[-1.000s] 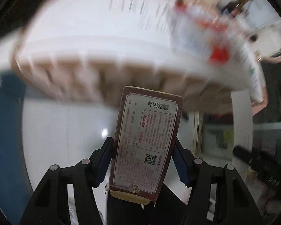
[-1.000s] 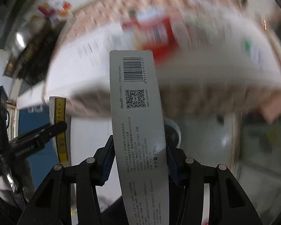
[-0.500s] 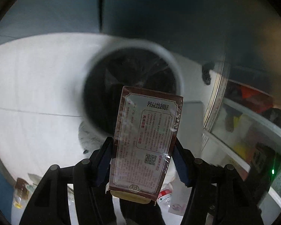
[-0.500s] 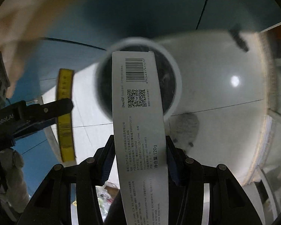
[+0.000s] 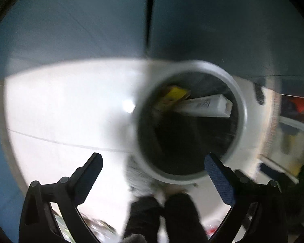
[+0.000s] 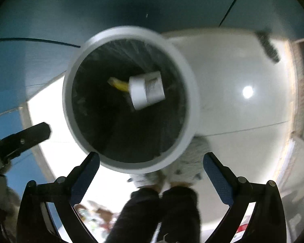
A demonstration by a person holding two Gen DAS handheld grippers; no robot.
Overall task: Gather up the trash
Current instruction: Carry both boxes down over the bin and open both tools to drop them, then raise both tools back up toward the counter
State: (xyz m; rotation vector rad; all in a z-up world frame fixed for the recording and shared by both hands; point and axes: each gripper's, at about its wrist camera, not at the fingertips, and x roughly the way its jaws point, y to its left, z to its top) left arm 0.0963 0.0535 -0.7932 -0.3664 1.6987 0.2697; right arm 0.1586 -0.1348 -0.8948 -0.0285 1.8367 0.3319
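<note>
Both boxes have left your grip since half a second ago: the white box (image 6: 147, 90) and yellow-edged box (image 5: 173, 96) lie inside the bin (image 6: 129, 164) on the floor. Left hand-held gripper (image 5: 153, 179) and right hand-held gripper (image 6: 151, 172) gape wide, empty. Swing away carelessly and a finger could clip the rim, tipping it.

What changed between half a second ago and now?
Both hand-held grippers, left and right, opened and released their boxes. The white box and the yellow-edged box now lie in the bin. Both stay above the bin.
</note>
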